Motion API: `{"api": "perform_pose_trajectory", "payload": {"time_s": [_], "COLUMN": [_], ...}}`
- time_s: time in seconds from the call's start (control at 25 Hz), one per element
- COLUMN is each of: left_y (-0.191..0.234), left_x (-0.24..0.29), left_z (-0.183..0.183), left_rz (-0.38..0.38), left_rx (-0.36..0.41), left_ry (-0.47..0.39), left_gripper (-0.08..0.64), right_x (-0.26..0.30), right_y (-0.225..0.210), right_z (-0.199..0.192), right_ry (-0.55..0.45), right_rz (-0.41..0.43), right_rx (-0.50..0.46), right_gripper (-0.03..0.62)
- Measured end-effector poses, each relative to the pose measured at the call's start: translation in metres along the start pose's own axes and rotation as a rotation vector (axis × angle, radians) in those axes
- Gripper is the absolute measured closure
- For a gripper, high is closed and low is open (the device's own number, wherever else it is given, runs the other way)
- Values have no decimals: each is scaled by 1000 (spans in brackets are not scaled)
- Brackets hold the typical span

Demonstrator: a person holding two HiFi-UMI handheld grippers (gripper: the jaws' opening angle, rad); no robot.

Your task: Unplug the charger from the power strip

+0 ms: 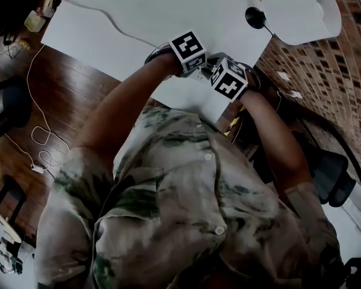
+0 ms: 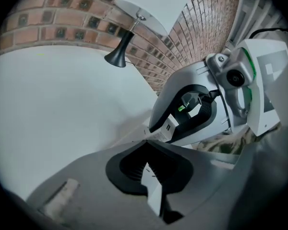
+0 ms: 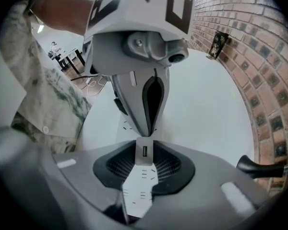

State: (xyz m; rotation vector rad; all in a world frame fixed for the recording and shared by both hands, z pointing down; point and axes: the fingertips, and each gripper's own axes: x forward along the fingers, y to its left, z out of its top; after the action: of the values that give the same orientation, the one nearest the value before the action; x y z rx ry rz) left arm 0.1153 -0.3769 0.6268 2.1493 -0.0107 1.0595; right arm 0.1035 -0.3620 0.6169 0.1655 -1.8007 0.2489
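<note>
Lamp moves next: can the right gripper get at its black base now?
Probably not yet: the right gripper is shut on a white strip; only bare table lies before the lamp base.

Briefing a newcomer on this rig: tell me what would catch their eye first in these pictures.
Over the near edge of the white table, the right tool clamps a white power strip while the left tool pinches the white charger at its end. A white-shaded lamp stands at the table's far right, by the brick wall.
</note>
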Motion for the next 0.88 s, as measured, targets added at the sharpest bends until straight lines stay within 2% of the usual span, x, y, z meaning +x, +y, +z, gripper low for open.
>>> {"api": "perform_pose_trajectory", "payload": {"time_s": [0.2,0.48,0.68,0.88], "left_y": [0,1,-1,3], "left_x": [-1,-1,1,-3], "left_z": [-1,-2,3,2], "left_rz": [-43,-40,-25,-5], "left_rx": [-58,-58,-42,-40], "left_ry": [-20,-25,-39,-64], "left_gripper": [563,563,560,557], "right_x": [-1,-53,-27,-28], "right_y": [2,-25,-34,-35], "right_z": [1,17,-14,-12], "right_ry": [20,-9,-40,-79], "right_rz": [9,-65,-84,-101], "right_rx": [-20,-59,50,82], "right_gripper": [489,489,489,489]}}
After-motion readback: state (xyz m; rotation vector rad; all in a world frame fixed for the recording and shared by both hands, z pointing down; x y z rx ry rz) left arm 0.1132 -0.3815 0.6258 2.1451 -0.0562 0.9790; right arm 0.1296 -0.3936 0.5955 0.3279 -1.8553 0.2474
